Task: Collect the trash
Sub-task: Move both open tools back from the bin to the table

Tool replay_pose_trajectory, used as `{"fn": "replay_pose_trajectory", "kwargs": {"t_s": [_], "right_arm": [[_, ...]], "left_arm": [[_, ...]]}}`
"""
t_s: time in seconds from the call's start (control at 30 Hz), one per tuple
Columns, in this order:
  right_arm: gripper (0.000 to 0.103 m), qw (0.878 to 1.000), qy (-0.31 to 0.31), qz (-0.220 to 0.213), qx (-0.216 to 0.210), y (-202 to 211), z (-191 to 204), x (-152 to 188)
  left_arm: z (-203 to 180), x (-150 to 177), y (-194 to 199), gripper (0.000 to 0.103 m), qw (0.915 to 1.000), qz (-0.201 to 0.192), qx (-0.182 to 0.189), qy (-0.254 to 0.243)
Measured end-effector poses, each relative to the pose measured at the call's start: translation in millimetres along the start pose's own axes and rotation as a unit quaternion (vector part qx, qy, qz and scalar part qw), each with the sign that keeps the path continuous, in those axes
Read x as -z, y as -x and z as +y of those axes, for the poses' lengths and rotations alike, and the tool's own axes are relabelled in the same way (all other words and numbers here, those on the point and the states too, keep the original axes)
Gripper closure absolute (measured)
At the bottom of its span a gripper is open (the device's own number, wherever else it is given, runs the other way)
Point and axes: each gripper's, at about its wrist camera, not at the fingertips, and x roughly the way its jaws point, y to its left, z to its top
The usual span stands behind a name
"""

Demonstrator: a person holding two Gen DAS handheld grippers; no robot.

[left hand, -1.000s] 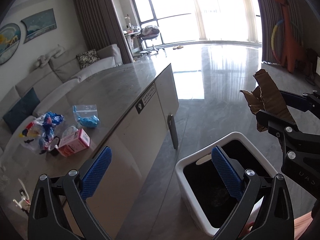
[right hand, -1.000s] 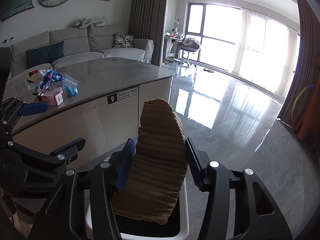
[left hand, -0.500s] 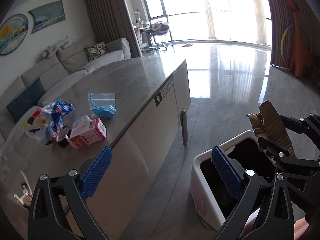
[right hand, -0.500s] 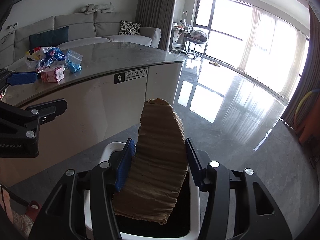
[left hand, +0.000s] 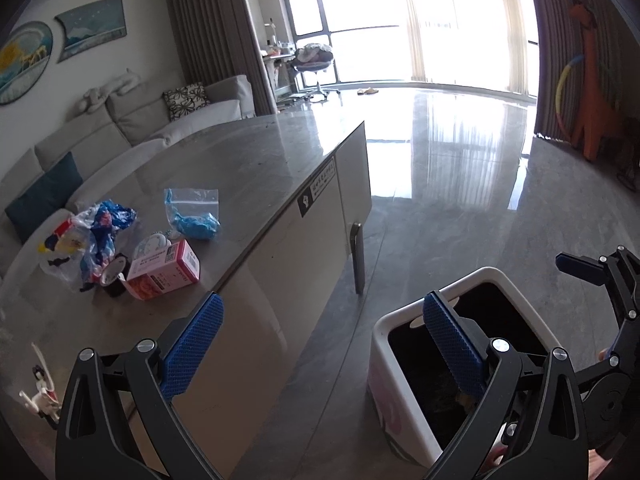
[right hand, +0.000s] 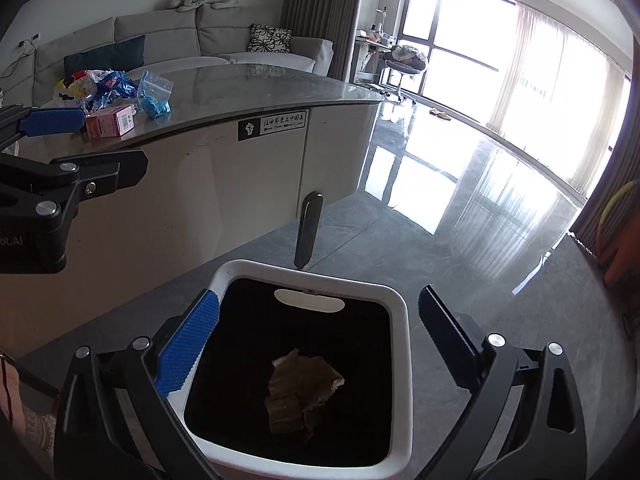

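The white trash bin (right hand: 402, 320) with a black liner stands on the floor by the counter. A brown cardboard piece (right hand: 300, 392) lies loose at its bottom. My right gripper (right hand: 318, 300) hovers over the bin, its jaws opening, with nothing between them. My left gripper (left hand: 322, 300) is open and empty, held between the counter edge and the bin (left hand: 400, 320). On the counter lie a pink box (left hand: 164, 270), a zip bag of blue stuff (left hand: 192, 216) and crumpled plastic wrappers (left hand: 92, 236).
The grey stone counter (left hand: 248, 168) has a dark post (left hand: 357, 256) on its side next to the bin. A small figurine (left hand: 40, 392) stands at the counter's near left. A sofa (left hand: 132, 124) lies behind, and an orange dinosaur toy (left hand: 592, 100) at far right.
The right gripper let go of the brown cardboard, which dropped into the bin. Its jaws went from shut on the cardboard to wide apart, and it sank a little.
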Motion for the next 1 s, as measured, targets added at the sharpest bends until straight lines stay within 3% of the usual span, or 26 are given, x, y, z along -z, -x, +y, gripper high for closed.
{"fn": "replay_pose_trajectory", "kwargs": {"t_s": [0.17, 0.37, 1.0], "right_arm": [[0.005, 1.0, 0.006, 0.009, -0.004, -3.5, 1.6, 1.8], [0.005, 1.0, 0.001, -0.029, 0.003, 11.1, 1.6, -5.5], [0.005, 0.996, 0.009, -0.087, 0.004, 31.0, 16.4, -16.4]], "left_arm": [[-0.3, 0.6, 0.6, 0.004, 1.0, -0.001, 0.001, 0.0], [4.2, -0.3, 2.9, 0.004, 1.0, -0.003, 0.001, 0.005], [26.4, -5.3, 22.6, 0.004, 0.9994, -0.018, -0.008, 0.027]]}}
